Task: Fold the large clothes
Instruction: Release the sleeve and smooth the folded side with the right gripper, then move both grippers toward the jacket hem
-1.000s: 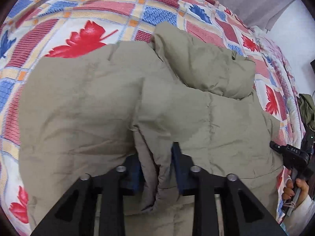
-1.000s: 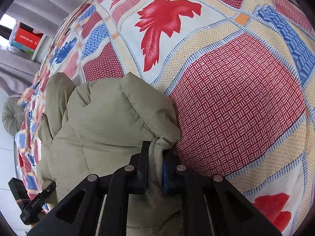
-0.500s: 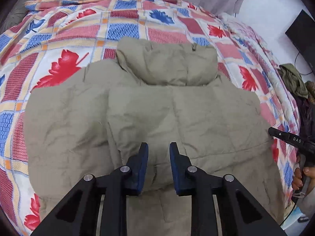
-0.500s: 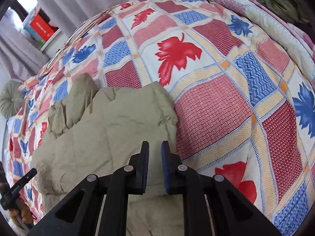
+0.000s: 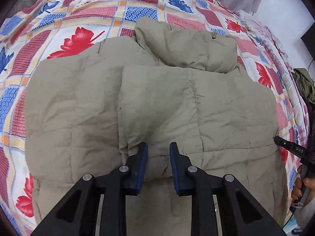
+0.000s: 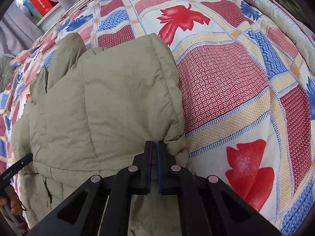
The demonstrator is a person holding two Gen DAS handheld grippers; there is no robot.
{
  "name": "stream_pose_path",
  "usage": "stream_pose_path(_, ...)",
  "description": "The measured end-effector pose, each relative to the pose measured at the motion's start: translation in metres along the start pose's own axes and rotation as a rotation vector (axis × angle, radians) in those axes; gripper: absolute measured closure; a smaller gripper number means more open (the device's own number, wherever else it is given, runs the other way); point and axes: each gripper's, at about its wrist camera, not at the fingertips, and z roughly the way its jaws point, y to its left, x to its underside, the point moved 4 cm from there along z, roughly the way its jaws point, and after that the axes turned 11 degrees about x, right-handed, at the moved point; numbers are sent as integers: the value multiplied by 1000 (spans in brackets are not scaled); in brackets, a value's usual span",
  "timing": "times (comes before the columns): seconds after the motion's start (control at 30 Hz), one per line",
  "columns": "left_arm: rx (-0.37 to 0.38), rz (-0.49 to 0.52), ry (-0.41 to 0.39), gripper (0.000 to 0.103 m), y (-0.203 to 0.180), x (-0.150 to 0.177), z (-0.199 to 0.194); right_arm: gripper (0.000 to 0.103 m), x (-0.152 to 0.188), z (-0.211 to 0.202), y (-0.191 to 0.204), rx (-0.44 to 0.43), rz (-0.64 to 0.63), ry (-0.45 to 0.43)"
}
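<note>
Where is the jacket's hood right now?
In the left wrist view the hood lies at the far end of the jacket, upper middle, resting on the leaf-patterned bedspread.

jacket point(image 5: 177, 108): matt khaki cloth, quilted and puffy, finely creased, filling the middle of my left view.
bedspread point(image 6: 226, 82): woven cloth, coarse textured weave, printed red and blue, at 3 o'clock of the jacket in my right view.
left gripper point(image 5: 158, 147): matt black plastic arms, dull blue pads, bright metal pins.
right gripper point(image 6: 154, 144): same matt plastic, shiny pins.
</note>
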Motion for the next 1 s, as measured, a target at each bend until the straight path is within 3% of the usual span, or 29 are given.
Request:
stream_pose_path(0.13, -26, 0, 29, 78, 6, 10, -15, 95, 5, -17, -7, -14, 12, 5)
stream_pose_path(0.57, -116, -22, 90, 77, 17, 75, -61, 95, 63, -53, -1, -73, 52, 96)
stream_pose_path(0.63, -123, -30, 96, 44, 18, 85, -67, 95, 70, -56, 1, -78, 53, 109)
stream_pose_path(0.67, -138, -35, 82, 17, 18, 89, -73, 95, 75, -59, 2, -77, 52, 116)
stream_pose_path(0.73, -158, -35, 42, 15, 17, 94, -86, 95, 82, -64, 3, -79, 54, 130)
stream_pose_path(0.93, -163, -56, 72, 14, 18, 111, -107, 95, 102, -81, 6, -81, 64, 160)
stream_pose_path(1.0, -180, -52, 80, 0, 17, 116, -113, 95, 107, -87, 9, -87, 69, 171)
